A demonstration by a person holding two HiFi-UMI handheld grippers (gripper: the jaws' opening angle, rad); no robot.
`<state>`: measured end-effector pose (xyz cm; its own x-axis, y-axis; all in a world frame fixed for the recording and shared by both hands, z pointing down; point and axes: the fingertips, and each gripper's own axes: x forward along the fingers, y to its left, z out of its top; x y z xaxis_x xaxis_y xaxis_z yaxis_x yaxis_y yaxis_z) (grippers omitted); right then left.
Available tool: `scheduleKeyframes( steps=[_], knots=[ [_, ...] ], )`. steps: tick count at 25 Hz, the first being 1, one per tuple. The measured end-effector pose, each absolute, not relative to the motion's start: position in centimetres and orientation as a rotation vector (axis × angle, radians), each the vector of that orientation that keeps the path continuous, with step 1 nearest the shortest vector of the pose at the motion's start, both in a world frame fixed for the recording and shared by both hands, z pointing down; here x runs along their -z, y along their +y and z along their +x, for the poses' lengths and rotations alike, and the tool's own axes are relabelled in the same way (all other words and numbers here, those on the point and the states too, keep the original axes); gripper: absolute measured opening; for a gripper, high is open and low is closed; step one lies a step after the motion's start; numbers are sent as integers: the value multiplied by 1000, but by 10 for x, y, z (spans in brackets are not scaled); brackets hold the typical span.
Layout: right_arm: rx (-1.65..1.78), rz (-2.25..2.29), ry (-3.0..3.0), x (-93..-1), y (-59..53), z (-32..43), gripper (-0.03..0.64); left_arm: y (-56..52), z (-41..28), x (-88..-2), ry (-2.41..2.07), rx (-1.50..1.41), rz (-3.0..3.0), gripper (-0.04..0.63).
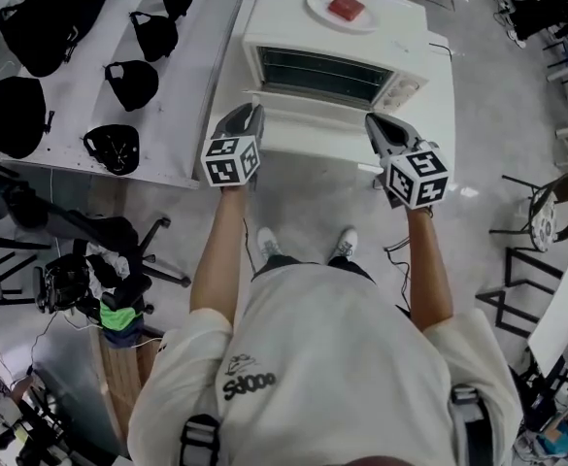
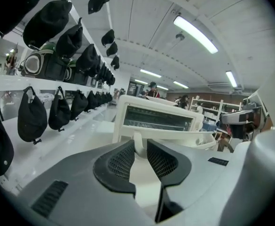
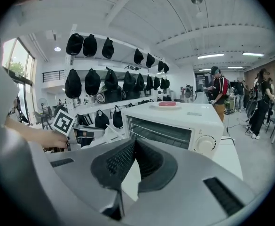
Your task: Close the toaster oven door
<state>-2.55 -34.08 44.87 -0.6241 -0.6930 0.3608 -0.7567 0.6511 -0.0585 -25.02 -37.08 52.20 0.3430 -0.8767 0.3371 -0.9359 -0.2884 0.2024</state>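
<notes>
A white toaster oven [image 1: 337, 42] stands on a white table [image 1: 439, 115], its door [image 1: 313, 129] folded down flat towards me and the racks showing. My left gripper [image 1: 254, 115] is at the door's left front corner. In the left gripper view, my left gripper [image 2: 139, 142] has its jaws a little apart, with the white end of the door handle [image 2: 138, 141] between the tips. My right gripper [image 1: 376, 124] hovers at the door's right corner. In the right gripper view, the right gripper [image 3: 135, 141] is shut with nothing in it, and the oven [image 3: 175, 126] is behind.
A plate [image 1: 315, 6] with a red block [image 1: 346, 8] rests on the oven's top. Black caps [image 1: 133, 81] lie on the long table at left. An office chair [image 1: 99, 231] stands below it and a stool [image 1: 555, 207] at right. People [image 3: 218, 91] stand in the background.
</notes>
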Motion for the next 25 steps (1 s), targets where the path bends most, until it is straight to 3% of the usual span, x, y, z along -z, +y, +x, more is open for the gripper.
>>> scheduleKeyframes(
  steps=[25],
  knots=[
    [-256, 1346, -2527, -434, -357, 11, 8, -468, -235, -466, -1597, -258, 2377, 100]
  ],
)
